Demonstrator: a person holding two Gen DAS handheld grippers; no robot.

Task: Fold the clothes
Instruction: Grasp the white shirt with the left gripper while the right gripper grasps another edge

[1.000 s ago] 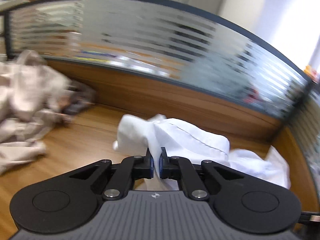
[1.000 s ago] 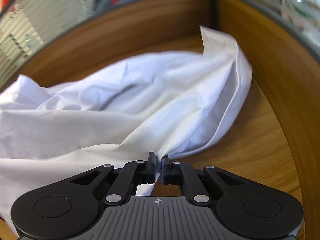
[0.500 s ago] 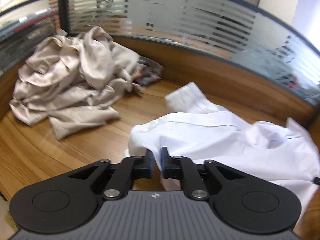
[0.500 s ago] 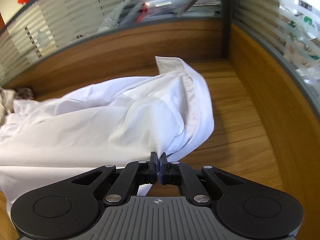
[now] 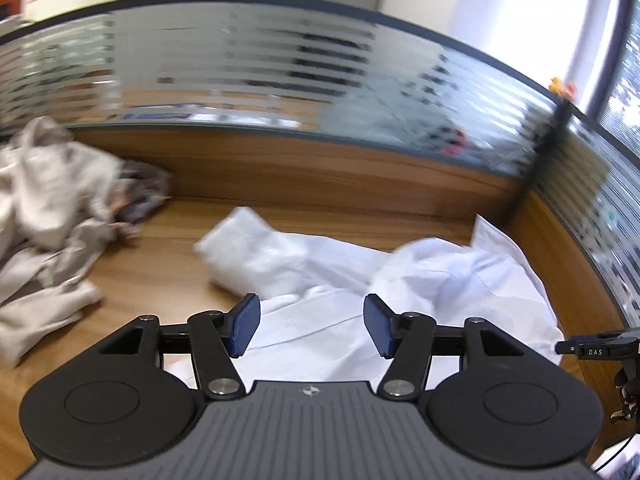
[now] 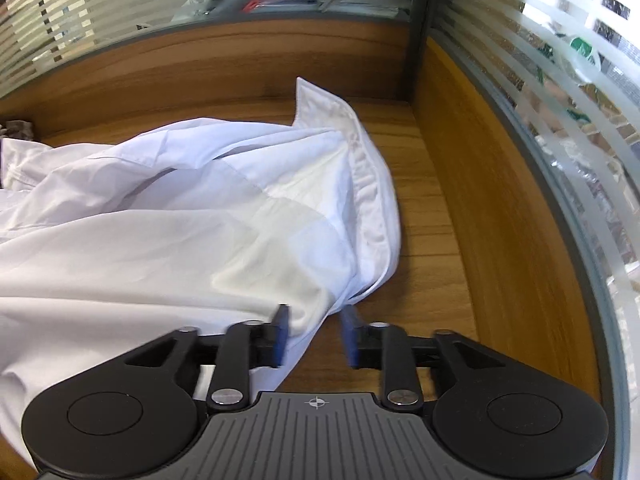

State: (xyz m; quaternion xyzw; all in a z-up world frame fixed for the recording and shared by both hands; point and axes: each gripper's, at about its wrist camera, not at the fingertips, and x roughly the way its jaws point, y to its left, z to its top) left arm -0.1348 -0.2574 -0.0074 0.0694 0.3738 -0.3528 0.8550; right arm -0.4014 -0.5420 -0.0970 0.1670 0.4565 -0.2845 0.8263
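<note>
white shirt (image 6: 180, 232) | crumpled, loosely spread | on wooden desk (image 6: 424, 264)

The left gripper (image 5: 311, 326) points forward and downward, its black linkage arms spread toward nine and three o'clock and its two blue pads (image 5: 244, 325) standing well apart; the jaws have just been opening, and neither pad presses on anything. The right gripper (image 6: 314, 335) tilts down more steeply, its blue pads (image 6: 281, 334) parted by a narrower gap. Its jaws have also just been opening. The pad at nine o'clock lies against white cloth, while the one at three o'clock stands free, so there is no pinch. At the three o'clock edge of the left wrist view, a black clamp arm juts in.
</note>
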